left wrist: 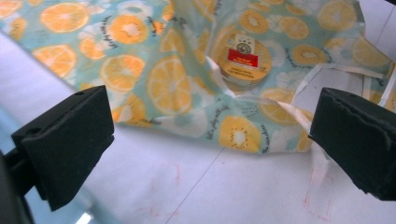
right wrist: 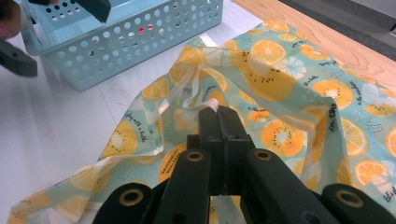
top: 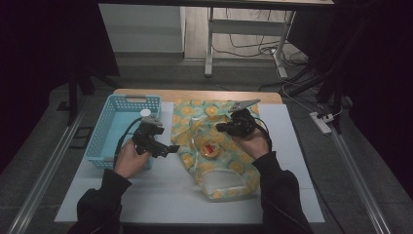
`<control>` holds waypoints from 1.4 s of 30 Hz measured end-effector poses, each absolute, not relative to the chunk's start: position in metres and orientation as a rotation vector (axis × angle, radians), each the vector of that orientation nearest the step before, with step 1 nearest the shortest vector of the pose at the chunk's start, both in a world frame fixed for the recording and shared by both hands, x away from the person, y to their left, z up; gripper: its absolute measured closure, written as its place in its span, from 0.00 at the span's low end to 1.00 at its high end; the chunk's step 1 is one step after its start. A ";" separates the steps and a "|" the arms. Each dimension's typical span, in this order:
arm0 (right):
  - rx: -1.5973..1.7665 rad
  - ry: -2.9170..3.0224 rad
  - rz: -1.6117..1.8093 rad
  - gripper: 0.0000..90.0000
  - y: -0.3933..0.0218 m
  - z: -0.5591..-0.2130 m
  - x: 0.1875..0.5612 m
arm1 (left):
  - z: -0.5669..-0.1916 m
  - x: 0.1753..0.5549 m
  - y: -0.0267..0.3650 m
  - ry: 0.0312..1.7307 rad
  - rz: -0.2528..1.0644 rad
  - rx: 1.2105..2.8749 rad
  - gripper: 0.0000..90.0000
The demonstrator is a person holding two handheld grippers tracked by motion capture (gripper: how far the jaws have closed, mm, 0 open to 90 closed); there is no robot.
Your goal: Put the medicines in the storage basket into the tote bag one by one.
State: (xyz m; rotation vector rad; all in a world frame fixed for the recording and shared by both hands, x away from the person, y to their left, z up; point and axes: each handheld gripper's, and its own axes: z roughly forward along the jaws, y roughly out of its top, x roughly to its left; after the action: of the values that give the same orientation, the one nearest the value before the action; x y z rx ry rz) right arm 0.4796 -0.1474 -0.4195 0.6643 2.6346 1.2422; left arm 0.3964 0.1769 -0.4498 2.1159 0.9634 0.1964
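Note:
A thin bag [top: 214, 168] printed with orange slices lies across the white table top. A round yellow tin [top: 210, 149] with a red label shows through it. My right gripper [top: 221, 127] hangs over the bag's upper middle, shut on a raised fold of its rim [right wrist: 210, 105]. In the right gripper view the closed jaws [right wrist: 218, 116] pinch that pale edge. My left gripper [top: 168, 148] is open just left of the bag, pointing at it. In the left gripper view its gripper [left wrist: 212, 126] has wide jaws framing the bag [left wrist: 163, 84] and tin [left wrist: 243, 58], with nothing between them.
A light blue perforated basket [top: 109, 131] stands at the left, close behind my left hand, and also appears as the basket [right wrist: 140, 42] in the right gripper view. A wooden strip [top: 195, 95] borders the table's far edge. White table surface [top: 170, 195] lies in front of the bag.

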 end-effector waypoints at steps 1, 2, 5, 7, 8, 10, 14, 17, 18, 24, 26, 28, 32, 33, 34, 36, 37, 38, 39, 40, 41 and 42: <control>0.664 2.634 1.242 1.00 -0.147 -0.419 0.480 | -0.449 0.396 0.179 0.973 0.205 2.112 0.00; 0.664 2.634 1.242 1.00 -0.147 -0.419 0.480 | -0.448 0.395 0.182 0.979 0.207 2.109 0.00; 0.663 2.634 1.244 1.00 -0.147 -0.419 0.479 | -0.445 0.395 0.191 1.003 0.219 2.100 0.00; 0.663 2.635 1.242 1.00 -0.147 -0.419 0.479 | -0.445 0.395 0.197 1.022 0.229 2.100 0.00; 0.662 2.634 1.241 1.00 -0.147 -0.419 0.479 | -0.445 0.396 0.200 1.036 0.232 2.096 0.00; 0.664 2.633 1.243 1.00 -0.148 -0.419 0.479 | -0.445 0.397 0.207 1.056 0.240 2.097 0.00; 0.664 2.631 1.243 1.00 -0.148 -0.419 0.479 | -0.447 0.398 0.219 1.107 0.255 2.087 0.00; 0.662 2.632 1.242 1.00 -0.148 -0.419 0.479 | -0.449 0.399 0.225 1.132 0.256 2.077 0.00; 0.663 2.632 1.242 1.00 -0.148 -0.419 0.479 | -0.449 0.400 0.226 1.138 0.263 2.079 0.00; 0.665 2.630 1.243 1.00 -0.147 -0.419 0.479 | -0.452 0.405 0.236 1.176 0.281 2.082 0.00; 0.665 2.629 1.244 1.00 -0.147 -0.419 0.479 | -0.453 0.408 0.240 1.196 0.293 2.087 0.00; 0.664 2.630 1.244 1.00 -0.148 -0.419 0.479 | -0.455 0.411 0.245 1.213 0.293 2.078 0.00; 0.664 2.630 1.243 1.00 -0.147 -0.419 0.479 | -0.460 0.417 0.253 1.244 0.290 2.084 0.00; 0.665 2.630 1.242 1.00 -0.147 -0.419 0.479 | -0.461 0.419 0.255 1.254 0.290 2.089 0.00; 0.664 2.632 1.241 1.00 -0.147 -0.419 0.479 | -0.463 0.420 0.256 1.263 0.289 2.094 0.00; 0.663 2.633 1.241 1.00 -0.147 -0.420 0.479 | -0.466 0.424 0.259 1.280 0.281 2.104 0.00; 0.662 2.633 1.240 1.00 -0.147 -0.420 0.479 | -0.468 0.426 0.260 1.287 0.280 2.107 0.00; 0.662 2.634 1.240 1.00 -0.147 -0.420 0.479 | -0.469 0.428 0.261 1.295 0.268 2.105 0.00; 0.662 2.633 1.241 1.00 -0.147 -0.420 0.479 | -0.471 0.429 0.263 1.304 0.259 2.101 0.00; 0.662 2.634 1.241 1.00 -0.147 -0.420 0.479 | -0.472 0.431 0.264 1.314 0.254 2.101 0.00; 0.662 2.634 1.241 1.00 -0.147 -0.420 0.479 | -0.474 0.433 0.265 1.316 0.245 2.111 0.00; 0.663 2.633 1.241 1.00 -0.147 -0.420 0.479 | -0.475 0.435 0.266 1.323 0.238 2.120 0.00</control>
State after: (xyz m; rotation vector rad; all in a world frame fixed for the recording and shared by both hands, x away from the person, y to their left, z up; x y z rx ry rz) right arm 0.4792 -0.1468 -0.4201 0.6630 2.6335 1.2410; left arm 0.4348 0.2658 -0.4750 2.1202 1.3227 0.2378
